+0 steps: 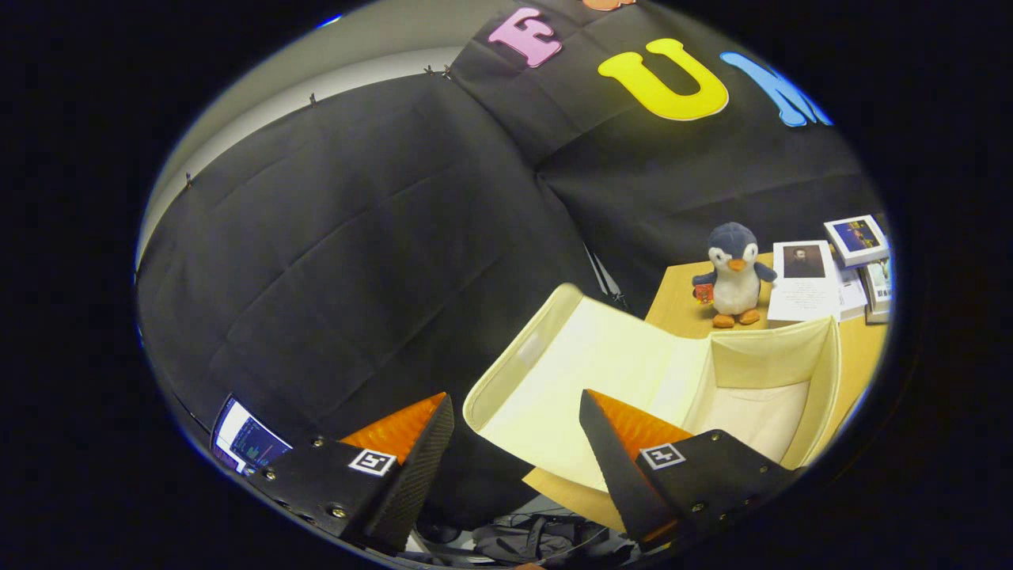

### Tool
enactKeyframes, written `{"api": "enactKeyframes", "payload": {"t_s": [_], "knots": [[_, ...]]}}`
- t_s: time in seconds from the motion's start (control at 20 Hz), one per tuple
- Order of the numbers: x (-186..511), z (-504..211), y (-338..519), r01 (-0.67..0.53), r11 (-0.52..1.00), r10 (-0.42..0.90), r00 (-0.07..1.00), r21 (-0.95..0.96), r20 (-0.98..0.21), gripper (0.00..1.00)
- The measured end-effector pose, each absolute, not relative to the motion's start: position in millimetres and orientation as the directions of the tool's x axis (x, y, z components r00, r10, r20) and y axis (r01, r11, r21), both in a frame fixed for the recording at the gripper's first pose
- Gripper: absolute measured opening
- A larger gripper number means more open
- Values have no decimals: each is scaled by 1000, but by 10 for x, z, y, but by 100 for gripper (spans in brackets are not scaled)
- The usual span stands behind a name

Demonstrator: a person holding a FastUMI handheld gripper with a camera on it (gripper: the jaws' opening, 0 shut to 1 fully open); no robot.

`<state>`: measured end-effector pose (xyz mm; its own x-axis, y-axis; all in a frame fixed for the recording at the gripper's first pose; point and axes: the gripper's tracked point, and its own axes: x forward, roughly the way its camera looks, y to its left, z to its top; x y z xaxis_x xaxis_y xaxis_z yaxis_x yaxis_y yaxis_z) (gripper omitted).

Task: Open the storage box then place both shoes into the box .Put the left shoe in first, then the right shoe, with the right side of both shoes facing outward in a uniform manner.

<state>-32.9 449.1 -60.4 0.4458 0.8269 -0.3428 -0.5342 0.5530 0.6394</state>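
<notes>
Gripper (516, 431) wide open, nothing held; both fingers clear of everything, one square tracking marker on each finger mount, so 2 markers. Storage box (601, 372) is open: cream fabric, lid flap folded out flat toward 10 o'clock from the box cavity, interior looks bare as far as visible. Box sits ahead of the fingers, biased to the right finger; that fingertip (595, 412) overlaps the flap in view, contact cannot be confirmed. Left fingertip (439, 412) is off the box, over the black booth cloth. Box rests on a wooden table (681, 305), near its corner edge. Count beyond the box, at about 1 o'clock from the fingers: 1 plush penguin (734, 273) standing upright, small red tag at its side, text too small to read; 1 white printed sheet (804, 281) with a portrait photo just beside the penguin, text lines unreadable; a small stack of picture cards/boxes (856, 237) at 2 o'clock, exact count unclear, at least 3. One lit screen (247, 439) at 8 o'clock, next to the left finger mount. Cables and dark clutter (538, 542) at 6 o'clock below the table edge. No legible brand text anywhere.
</notes>
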Motion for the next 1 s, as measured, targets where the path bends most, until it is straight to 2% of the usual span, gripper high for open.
{"api": "enactKeyframes", "payload": {"t_s": [0.55, 1.0], "knots": [[64, -723, 3390, -476, 738, 666, 628, 478, -402, 97], [239, -1009, 2493, -384, 842, 532, 708, 380, -465, 97]]}}
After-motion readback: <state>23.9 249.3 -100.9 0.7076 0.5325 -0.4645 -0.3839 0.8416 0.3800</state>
